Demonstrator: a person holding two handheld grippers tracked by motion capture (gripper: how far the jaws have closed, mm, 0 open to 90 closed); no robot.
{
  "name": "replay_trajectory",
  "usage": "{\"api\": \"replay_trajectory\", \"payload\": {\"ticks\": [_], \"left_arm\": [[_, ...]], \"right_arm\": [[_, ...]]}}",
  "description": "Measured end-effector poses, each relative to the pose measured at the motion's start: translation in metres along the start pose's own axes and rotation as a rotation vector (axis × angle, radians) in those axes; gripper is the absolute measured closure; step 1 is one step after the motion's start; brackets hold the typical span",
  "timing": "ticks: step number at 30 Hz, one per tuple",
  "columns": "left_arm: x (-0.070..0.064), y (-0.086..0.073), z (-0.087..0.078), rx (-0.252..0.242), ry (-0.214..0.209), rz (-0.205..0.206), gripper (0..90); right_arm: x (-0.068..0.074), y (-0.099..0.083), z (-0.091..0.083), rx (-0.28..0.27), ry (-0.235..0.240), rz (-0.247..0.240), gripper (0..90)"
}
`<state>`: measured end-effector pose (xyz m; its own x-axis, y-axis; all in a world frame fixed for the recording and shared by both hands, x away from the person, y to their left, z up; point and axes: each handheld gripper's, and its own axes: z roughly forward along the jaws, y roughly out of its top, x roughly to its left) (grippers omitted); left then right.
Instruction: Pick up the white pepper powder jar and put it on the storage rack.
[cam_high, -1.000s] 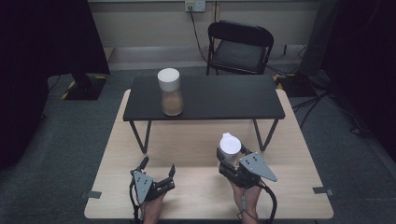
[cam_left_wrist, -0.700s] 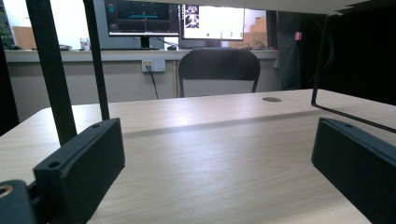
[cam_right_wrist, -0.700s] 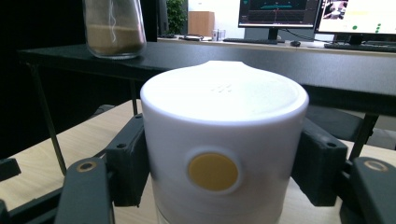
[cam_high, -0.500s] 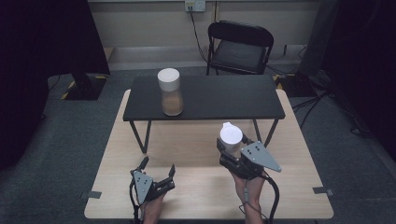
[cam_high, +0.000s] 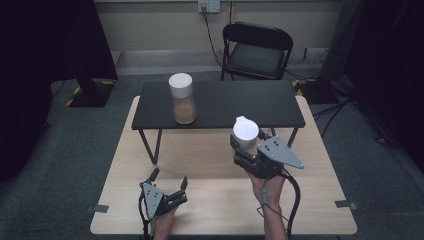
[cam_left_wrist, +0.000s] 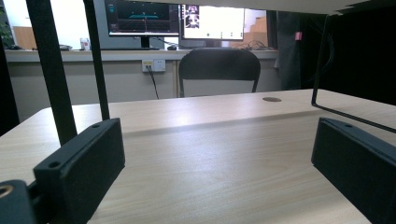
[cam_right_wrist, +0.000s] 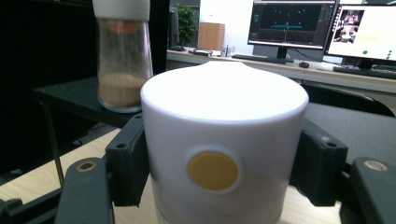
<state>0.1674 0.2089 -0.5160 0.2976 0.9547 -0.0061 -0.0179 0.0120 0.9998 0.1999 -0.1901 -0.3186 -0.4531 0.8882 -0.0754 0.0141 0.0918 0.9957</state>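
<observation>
My right gripper (cam_high: 246, 146) is shut on a white-lidded container (cam_high: 245, 131), held upright above the wooden table (cam_high: 320, 165) just in front of the black shelf (cam_high: 250, 102). In the right gripper view the container's white lid (cam_right_wrist: 224, 140) carries a yellow dot and sits between both jaws. A glass jar with a white lid and brown contents (cam_high: 182, 98) stands on the shelf's left part, and the jar (cam_right_wrist: 122, 56) appears behind the container. My left gripper (cam_high: 169, 181) rests low on the table at the front left, open with nothing between its fingers (cam_left_wrist: 79, 168).
A black folding chair (cam_high: 256, 50) stands behind the shelf. The shelf's thin black legs (cam_left_wrist: 53, 70) rise right in front of the left gripper. Monitors (cam_right_wrist: 289, 23) sit on a desk at the far wall.
My right gripper has lifted the white-lidded container and carried it forward toward the black shelf. The left gripper has stayed in place.
</observation>
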Motion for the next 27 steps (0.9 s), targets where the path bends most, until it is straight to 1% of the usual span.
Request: {"api": "replay_trajectory", "payload": {"ticks": [3, 7, 11, 16, 21, 27], "left_arm": [[0.0, 0.0, 0.0, 0.0, 0.0, 0.0, 2.2], [0.0, 0.0, 0.0, 0.0, 0.0, 0.0, 2.1], [0.0, 0.0, 0.0, 0.001, 0.0, 0.0, 2.2], [0.0, 0.0, 0.0, 0.001, 0.0, 0.0, 2.2], [0.0, 0.0, 0.0, 0.002, 0.0, 0.001, 2.2], [0.0, 0.0, 0.0, 0.0, 0.0, 0.0, 2.2]], "right_arm": [[-0.004, 0.009, 0.003, -0.01, 0.014, 0.006, 30.1], [-0.004, 0.022, 0.009, -0.011, 0.019, -0.017, 30.0], [-0.004, 0.033, 0.015, -0.018, 0.028, -0.027, 30.1], [-0.005, 0.04, 0.027, -0.035, 0.036, -0.031, 30.1], [-0.004, 0.045, 0.039, -0.042, 0.029, -0.018, 30.1], [-0.004, 0.051, 0.054, -0.035, 0.001, -0.001, 30.1]]}}
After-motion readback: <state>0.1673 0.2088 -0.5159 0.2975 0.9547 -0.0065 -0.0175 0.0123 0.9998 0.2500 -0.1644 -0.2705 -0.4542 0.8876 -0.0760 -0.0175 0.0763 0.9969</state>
